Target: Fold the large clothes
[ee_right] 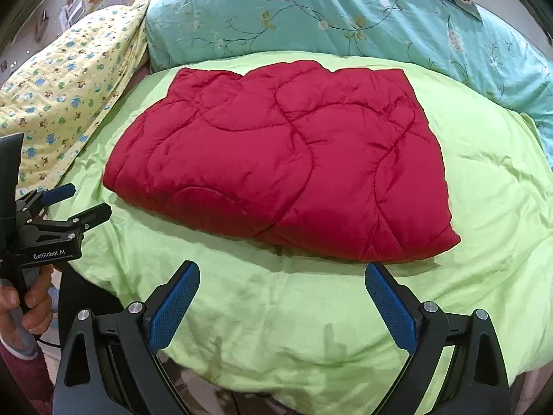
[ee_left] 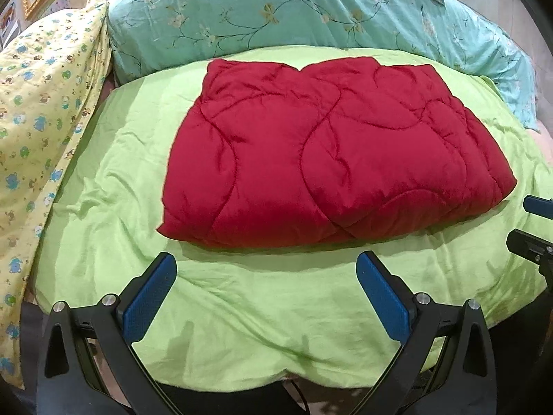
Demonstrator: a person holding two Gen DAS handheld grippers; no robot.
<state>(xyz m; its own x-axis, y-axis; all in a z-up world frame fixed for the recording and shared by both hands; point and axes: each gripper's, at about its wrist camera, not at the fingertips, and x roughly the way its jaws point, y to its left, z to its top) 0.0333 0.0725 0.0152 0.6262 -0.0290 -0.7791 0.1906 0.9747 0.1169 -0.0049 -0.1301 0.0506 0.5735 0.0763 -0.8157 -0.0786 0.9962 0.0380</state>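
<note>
On bed, centre of lime-green sheet (ee_left: 276,311): red quilted comforter (ee_left: 328,152), folded into flat rectangle, nothing touching it. Left gripper (ee_left: 266,294) near edge, jaws spread wide, empty, just short of comforter's near fold. Right gripper (ee_right: 281,297) same: jaws released, empty. Hand (ee_right: 31,307) on left gripper handle. Teal floral duvet (ee_left: 311,10) far side, yellow printed blanket (ee_left: 45,110) left.

Bed w/ lime-green sheet (ee_left: 276,314), wrinkled, covers most of the top. Folded red quilt (ee_left: 328,152) lies flat mid-bed on it. Far side: teal floral duvet (ee_left: 311,10), bunched. Left edge: yellow cartoon-print blanket (ee_left: 45,103), draped down the side.
</note>
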